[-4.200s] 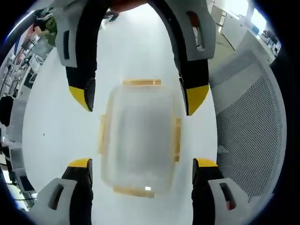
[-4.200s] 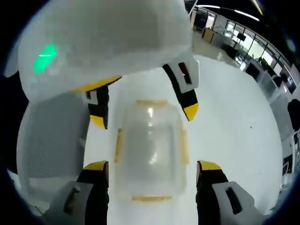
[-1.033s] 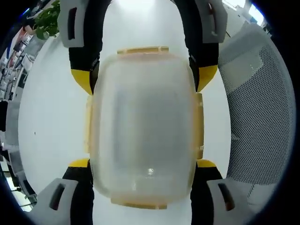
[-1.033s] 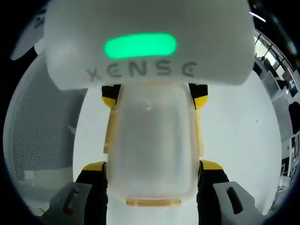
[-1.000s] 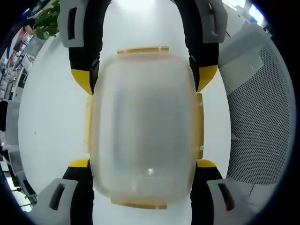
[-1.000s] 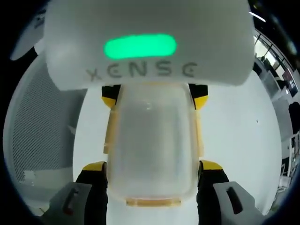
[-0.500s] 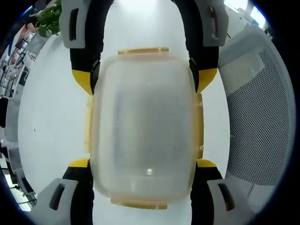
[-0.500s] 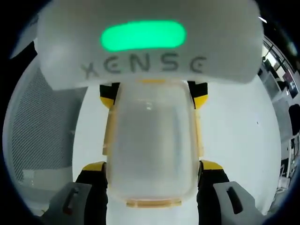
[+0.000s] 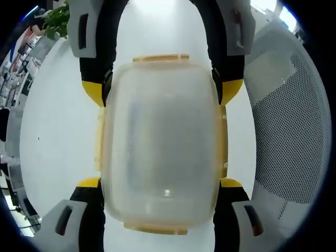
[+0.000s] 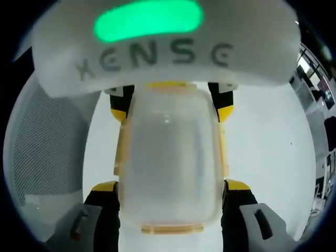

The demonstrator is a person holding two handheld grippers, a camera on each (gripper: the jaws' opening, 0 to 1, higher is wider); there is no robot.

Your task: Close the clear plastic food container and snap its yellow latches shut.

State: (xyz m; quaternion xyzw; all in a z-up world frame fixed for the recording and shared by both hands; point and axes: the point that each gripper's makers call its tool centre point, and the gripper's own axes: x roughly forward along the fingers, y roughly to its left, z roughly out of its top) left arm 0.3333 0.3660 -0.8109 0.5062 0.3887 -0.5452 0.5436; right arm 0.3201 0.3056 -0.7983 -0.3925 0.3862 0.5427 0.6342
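Two grippers face each other over a clear container [image 9: 160,147] on a white table [image 9: 58,136]. Left gripper [image 9: 160,184] at 6 o'clock and right gripper [image 10: 170,186] each have jaws apart, flanking its sides; yellow latches [image 9: 160,58] ring the lid.

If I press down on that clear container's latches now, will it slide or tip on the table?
The container looks empty, so probably light and prone to sliding on the smooth white table. Its broad, flat shape makes tipping unlikely. Both grippers' jaws flank it, which should steady it.
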